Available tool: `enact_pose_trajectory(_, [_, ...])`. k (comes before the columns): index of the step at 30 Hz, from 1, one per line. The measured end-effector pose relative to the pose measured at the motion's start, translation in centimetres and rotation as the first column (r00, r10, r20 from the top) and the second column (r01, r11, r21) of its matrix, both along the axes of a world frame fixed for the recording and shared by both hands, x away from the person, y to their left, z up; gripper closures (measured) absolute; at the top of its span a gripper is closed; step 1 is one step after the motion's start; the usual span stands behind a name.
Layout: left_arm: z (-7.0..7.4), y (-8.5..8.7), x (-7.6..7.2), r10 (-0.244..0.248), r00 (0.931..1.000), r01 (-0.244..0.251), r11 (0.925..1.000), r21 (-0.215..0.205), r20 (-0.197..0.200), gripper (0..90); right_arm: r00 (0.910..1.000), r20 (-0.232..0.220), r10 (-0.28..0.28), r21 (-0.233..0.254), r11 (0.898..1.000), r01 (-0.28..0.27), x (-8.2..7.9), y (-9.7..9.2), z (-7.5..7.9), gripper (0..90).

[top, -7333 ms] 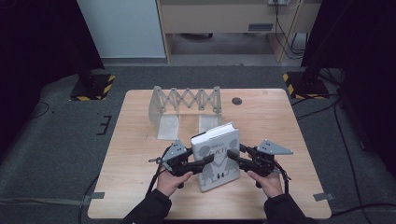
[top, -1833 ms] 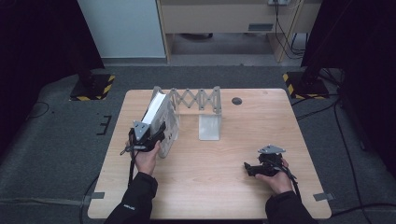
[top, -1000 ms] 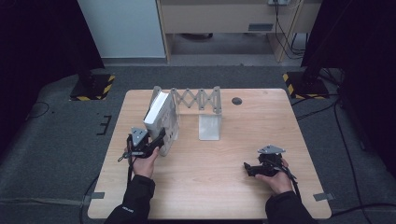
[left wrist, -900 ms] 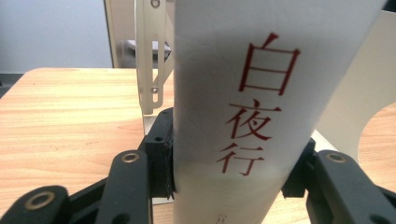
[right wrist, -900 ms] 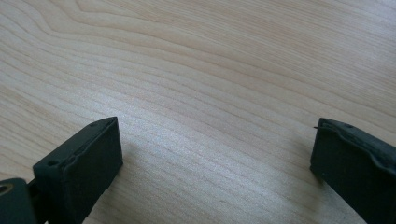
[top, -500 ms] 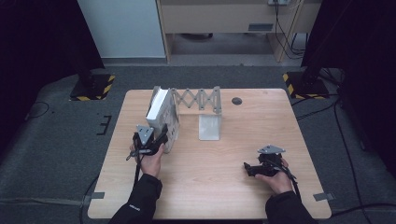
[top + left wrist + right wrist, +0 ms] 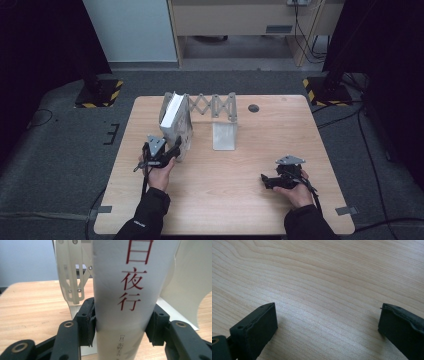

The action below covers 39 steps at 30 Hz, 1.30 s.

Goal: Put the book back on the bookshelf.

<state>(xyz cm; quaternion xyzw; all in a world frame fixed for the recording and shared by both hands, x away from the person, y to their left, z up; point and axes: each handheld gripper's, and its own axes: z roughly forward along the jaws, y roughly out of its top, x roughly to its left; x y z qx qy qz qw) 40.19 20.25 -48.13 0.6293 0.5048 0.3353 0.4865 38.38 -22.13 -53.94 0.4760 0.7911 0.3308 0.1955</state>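
White paperback book point(image 7: 174, 119) with red spine lettering upright in cream accordion rack point(image 7: 212, 105), near tabletop's point(image 7: 220, 185) far-left corner. Left gripper point(image 7: 121, 326) clamped on spine. Right gripper point(image 7: 325, 326) apart, resting near right edge.

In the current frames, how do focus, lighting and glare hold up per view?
High view: the table is evenly lit, its surroundings dark. Left gripper view: the book is soft up close, though its red characters stay readable. Right gripper view: sharp wood grain with a pale sheen between the right tongs.
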Motion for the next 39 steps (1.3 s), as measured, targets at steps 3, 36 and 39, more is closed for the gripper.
enact_pose_trajectory(3, [-0.1,-0.1,-0.1,0.030,0.9995,-0.030,0.9995,-0.002,0.005,51.6,1.0000,-0.001,-0.001,0.001,1.000,0.001,0.0,0.0,0.0,2.5])
enact_pose_trajectory(36, [-0.4,-0.1,1.0,0.019,0.9989,-0.022,0.9982,0.057,0.044,49.9,1.0000,-0.001,0.008,0.001,1.000,-0.008,0.1,0.1,0.0,2.4])
enact_pose_trajectory(39, [-0.3,0.8,0.6,-0.028,0.9993,0.028,0.9991,0.031,0.023,49.2,1.0000,-0.001,0.008,0.001,1.000,-0.008,0.1,0.1,0.0,2.4])
